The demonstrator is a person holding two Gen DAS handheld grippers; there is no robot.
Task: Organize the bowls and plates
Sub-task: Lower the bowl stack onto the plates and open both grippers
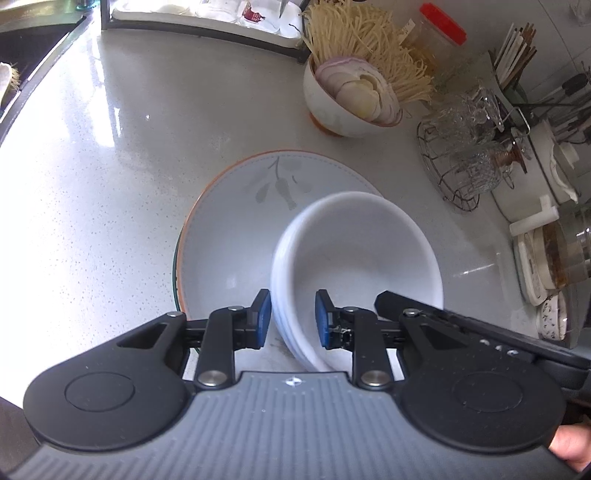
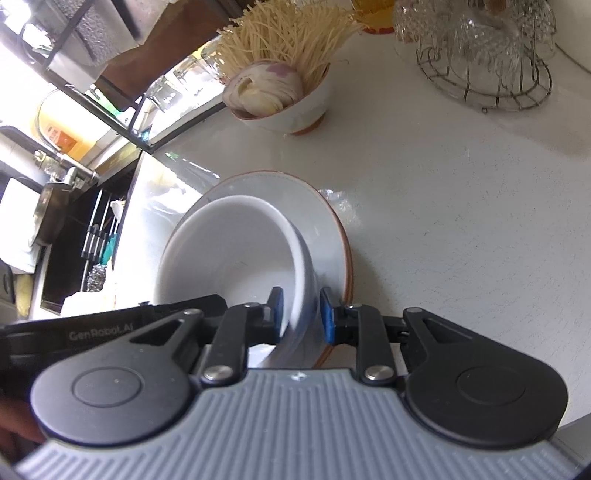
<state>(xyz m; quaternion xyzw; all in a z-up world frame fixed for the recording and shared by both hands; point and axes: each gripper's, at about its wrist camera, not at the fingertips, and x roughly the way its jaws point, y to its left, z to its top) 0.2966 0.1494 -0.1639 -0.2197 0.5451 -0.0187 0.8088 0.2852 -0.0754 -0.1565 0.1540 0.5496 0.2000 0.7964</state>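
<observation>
A white bowl [image 1: 354, 251] [image 2: 229, 258] sits tilted on a pale plate with an orange rim [image 1: 229, 221] [image 2: 328, 221] on the light counter. Its near wall looks ridged and blurred. My left gripper [image 1: 291, 319] straddles that wall, one blue pad outside and one inside, both against it. My right gripper [image 2: 301, 317] straddles the bowl's wall at another spot, with a thin gap showing beside its pads. Each gripper's black housing shows in the other's view, the right one [image 1: 461, 325] and the left one [image 2: 110, 328].
A bowl of sliced onion [image 1: 351, 96] [image 2: 280, 99] stands behind the plate, in front of dry noodles [image 1: 362, 33]. A wire basket of glassware [image 1: 465, 155] [image 2: 484, 55] and a utensil holder [image 1: 517, 55] are at the right. A sink area [image 2: 55, 240] lies left.
</observation>
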